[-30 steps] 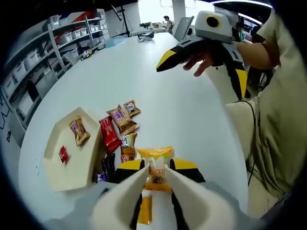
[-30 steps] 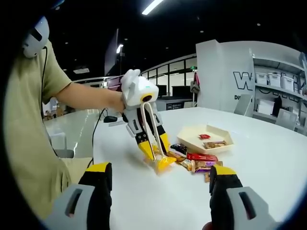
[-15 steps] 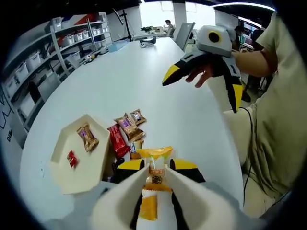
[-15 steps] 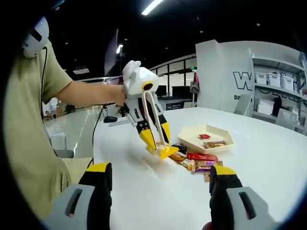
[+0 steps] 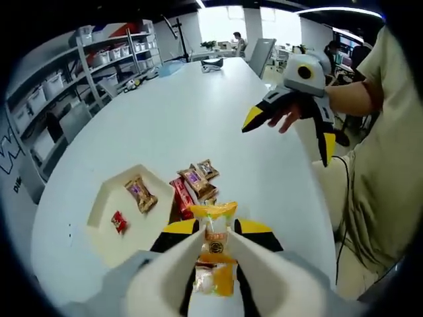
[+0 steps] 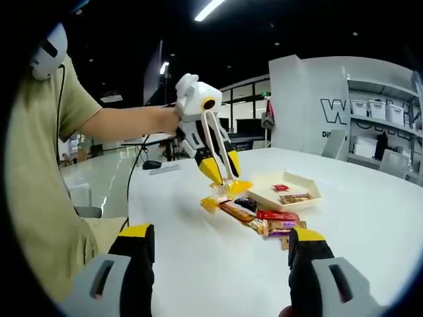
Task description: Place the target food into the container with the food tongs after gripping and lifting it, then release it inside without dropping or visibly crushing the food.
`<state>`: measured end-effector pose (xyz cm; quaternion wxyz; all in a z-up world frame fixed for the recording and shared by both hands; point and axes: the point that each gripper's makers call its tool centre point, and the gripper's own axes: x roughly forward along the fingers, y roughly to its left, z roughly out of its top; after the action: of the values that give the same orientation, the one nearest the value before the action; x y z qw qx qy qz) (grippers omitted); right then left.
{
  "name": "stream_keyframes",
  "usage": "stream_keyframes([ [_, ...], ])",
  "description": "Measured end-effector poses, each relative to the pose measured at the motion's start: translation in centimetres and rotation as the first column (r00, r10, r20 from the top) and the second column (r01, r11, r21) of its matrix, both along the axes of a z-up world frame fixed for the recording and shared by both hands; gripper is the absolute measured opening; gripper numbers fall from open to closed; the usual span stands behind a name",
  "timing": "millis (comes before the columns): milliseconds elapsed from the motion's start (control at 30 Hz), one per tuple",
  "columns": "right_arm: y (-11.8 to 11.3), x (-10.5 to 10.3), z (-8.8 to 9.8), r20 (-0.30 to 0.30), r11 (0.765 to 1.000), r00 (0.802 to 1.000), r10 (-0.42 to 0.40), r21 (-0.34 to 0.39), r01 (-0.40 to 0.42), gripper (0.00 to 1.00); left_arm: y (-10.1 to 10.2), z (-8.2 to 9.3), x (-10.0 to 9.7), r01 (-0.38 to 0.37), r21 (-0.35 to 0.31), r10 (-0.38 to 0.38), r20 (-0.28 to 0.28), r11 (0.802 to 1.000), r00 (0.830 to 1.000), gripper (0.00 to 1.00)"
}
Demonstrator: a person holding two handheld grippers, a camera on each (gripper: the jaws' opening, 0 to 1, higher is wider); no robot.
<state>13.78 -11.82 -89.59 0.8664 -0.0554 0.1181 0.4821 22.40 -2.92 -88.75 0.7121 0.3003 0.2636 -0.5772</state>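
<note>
We see the left gripper (image 5: 213, 246) with its jaws drawn close, pinching tongs between them, raised on an outstretched bare forearm (image 6: 125, 123). The right gripper (image 6: 221, 254) rests low, jaws spread wide with nothing between its fingertips (image 6: 304, 238).

A white wall panel (image 6: 310, 105) carries a large dark "W" with smaller "Di" beneath; the rest is cut off.

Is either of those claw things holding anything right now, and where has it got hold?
The left gripper pinches white food tongs, which clamp a yellow snack packet near its upper end. The right gripper holds nothing.
</note>
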Motion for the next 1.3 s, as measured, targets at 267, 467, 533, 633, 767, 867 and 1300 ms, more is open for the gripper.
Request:
stream_keyframes([
  [267,-0.1,0.0,0.0,-0.001,1.0,1.0,-0.002,-0.001,0.002,0.82,0.1,0.8,0.9,-0.01,-0.002,0.01,0.02,1.0,1.0,0.2],
  [467,-0.2,0.0,0.0,-0.001,1.0,1.0,-0.004,0.001,0.004,0.82,0.2,1.4,1.9,-0.02,-0.003,0.02,0.037,1.0,0.999,0.2],
  [533,-0.2,0.0,0.0,-0.001,1.0,1.0,-0.004,-0.001,0.004,0.82,0.3,1.5,2.4,-0.026,-0.003,0.026,0.043,1.0,0.999,0.2],
  [633,-0.2,0.0,0.0,-0.001,1.0,1.0,-0.004,0.0,0.004,0.82,0.5,1.7,2.9,-0.034,-0.003,0.034,0.047,0.999,0.998,0.2],
  [767,-0.3,0.1,0.0,-0.002,1.0,1.0,-0.006,-0.001,0.006,0.82,0.7,1.6,3.7,-0.044,0.001,0.044,0.05,0.999,0.998,0.2],
  [867,-0.4,0.1,-0.1,-0.003,1.0,1.0,-0.007,-0.003,0.007,0.82,0.8,1.6,4.4,-0.053,0.005,0.053,0.057,0.999,0.997,0.2],
  [1300,-0.5,0.1,-0.2,-0.006,1.0,1.0,-0.009,-0.004,0.009,0.82,1.0,1.1,6.9,-0.067,0.028,0.064,0.095,0.997,0.993,0.2],
])
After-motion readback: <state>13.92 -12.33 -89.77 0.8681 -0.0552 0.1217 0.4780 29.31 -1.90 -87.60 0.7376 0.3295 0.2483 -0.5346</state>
